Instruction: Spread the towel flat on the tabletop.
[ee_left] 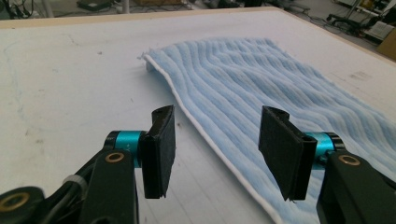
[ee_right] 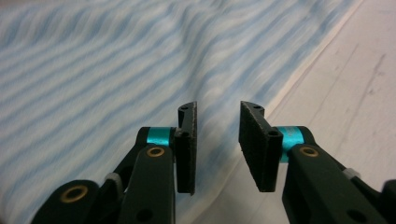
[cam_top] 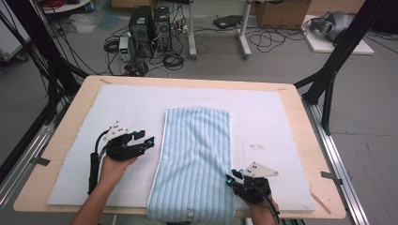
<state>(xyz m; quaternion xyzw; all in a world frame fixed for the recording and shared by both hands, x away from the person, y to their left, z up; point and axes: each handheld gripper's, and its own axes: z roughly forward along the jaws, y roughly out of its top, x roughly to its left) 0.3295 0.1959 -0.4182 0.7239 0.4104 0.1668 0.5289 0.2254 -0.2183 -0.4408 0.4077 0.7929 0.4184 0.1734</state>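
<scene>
A blue striped towel [cam_top: 195, 161] lies flat between the two grippers, its near end hanging over the desk [cam_top: 300, 112] edge. The left gripper [ee_left: 215, 140] hovers with jaws wide apart, straddling the towel's white-piped edge without touching it. The right gripper [ee_right: 217, 140] has jaws narrowly parted, empty, just above the towel's other edge. A white mat [cam_top: 122, 103] covers the desk under both. Beyond the jaws, computers [cam_top: 150, 30] and cables sit on the floor.
</scene>
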